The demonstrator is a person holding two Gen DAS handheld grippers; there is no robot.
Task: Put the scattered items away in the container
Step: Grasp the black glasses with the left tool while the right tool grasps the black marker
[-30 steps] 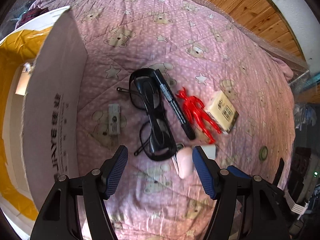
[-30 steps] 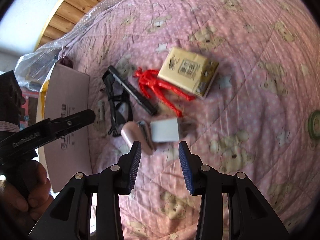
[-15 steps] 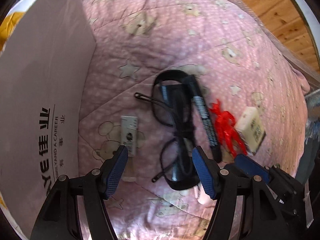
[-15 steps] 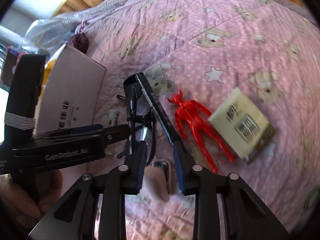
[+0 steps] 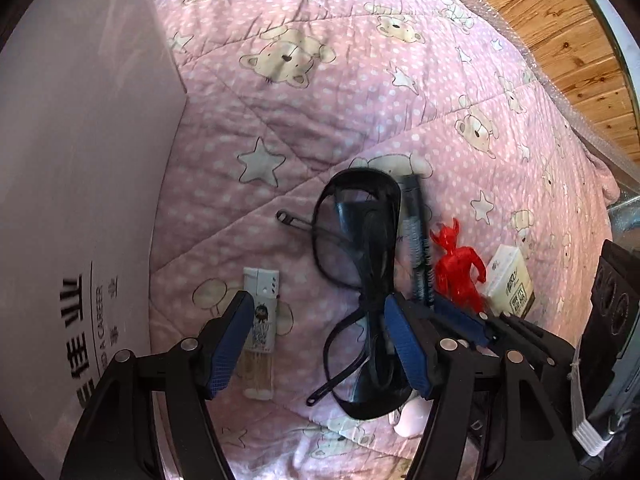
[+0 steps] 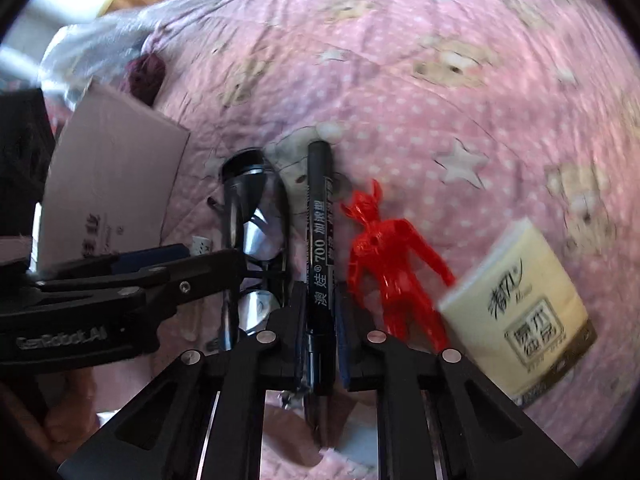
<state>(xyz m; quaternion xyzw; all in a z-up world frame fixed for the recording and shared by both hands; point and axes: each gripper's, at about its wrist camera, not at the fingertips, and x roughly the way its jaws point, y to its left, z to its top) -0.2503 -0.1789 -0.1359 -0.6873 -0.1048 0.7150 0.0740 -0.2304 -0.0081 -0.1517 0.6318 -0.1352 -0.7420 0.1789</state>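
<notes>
Two grippers: your left gripper (image 5: 318, 340) gapes wide above the quilt (image 5: 360, 92), gripping nothing, lighter (image 5: 261, 334) and black glasses (image 5: 360, 280) between its pads. Your right gripper (image 6: 318, 344) is narrow, straddling the black marker (image 6: 319, 240); contact unclear. Cardboard box (image 5: 76, 160) stands left.

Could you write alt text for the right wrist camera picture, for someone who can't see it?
The right gripper straddles a black marker pen lying on a pink bear-print quilt. Dark glasses lie left of the pen, a red figurine and tissue pack right.
</notes>
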